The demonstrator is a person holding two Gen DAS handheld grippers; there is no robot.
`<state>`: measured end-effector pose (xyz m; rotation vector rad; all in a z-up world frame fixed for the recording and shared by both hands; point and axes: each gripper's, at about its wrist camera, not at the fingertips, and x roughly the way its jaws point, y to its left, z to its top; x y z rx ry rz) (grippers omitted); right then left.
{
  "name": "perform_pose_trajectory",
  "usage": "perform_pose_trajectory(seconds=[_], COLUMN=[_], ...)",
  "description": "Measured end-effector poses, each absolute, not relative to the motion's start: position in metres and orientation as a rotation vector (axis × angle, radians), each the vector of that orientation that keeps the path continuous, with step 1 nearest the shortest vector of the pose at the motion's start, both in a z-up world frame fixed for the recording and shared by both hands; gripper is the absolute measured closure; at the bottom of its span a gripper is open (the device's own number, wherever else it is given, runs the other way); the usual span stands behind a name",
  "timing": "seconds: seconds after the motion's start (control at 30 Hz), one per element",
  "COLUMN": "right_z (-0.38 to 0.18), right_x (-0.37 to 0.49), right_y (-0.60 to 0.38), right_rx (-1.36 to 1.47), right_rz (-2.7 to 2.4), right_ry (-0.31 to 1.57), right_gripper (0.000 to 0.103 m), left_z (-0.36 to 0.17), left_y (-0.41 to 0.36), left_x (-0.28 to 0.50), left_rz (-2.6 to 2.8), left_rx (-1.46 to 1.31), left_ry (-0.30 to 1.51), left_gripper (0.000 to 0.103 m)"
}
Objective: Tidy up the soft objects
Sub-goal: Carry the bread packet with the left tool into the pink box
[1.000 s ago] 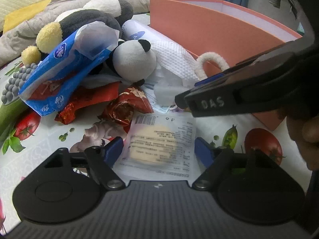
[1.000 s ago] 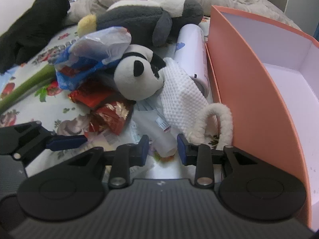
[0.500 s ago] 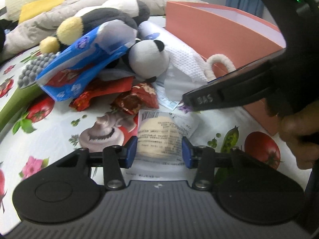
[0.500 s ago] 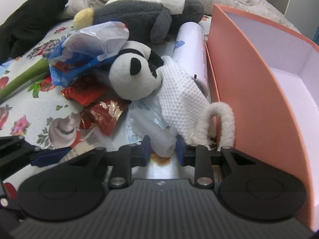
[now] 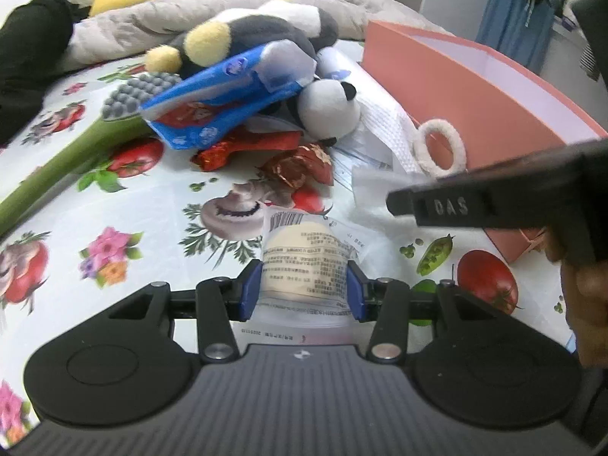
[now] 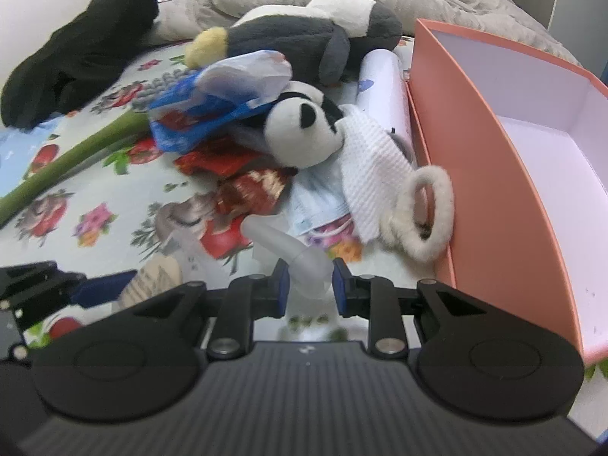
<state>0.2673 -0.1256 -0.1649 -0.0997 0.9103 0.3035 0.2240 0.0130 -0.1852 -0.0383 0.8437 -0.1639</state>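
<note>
The left hand-held gripper (image 5: 304, 288) clamps our clear-wrapped pale bun packet (image 5: 304, 262); the right hand-held gripper (image 6: 309, 285), jaws just closing, pinches a crumpled translucent plastic bag (image 6: 300, 254). Both sit just above the bench (image 5: 125, 224), presumably bound for the open pink cardboard box (image 6: 490, 174).

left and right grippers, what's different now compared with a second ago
The left gripper has closed on the wrapped bun packet, which had lain loose between wide-open jaws, and has begun lifting it. The right gripper has just been closing and now pinches the clear plastic bag, tugging it out of the pile. The toy panda, white cloth, fluffy ring and pink box stayed put.
</note>
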Motion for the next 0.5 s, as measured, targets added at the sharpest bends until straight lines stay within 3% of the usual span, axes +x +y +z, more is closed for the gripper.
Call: perform_pose_trajectory(seconds=[0.5], right_z=[-0.135], right_x=[0.203], right_y=[-0.15], right_rx=[0.013], right_rz=[0.309], right_ry=[0.89], right_gripper=[0.075], left_z=[-0.139], left_y=[0.025], left_x=[0.162], left_rz=[-0.085], left_rx=[-0.191], left_ry=[0.801], left_gripper=[0.05])
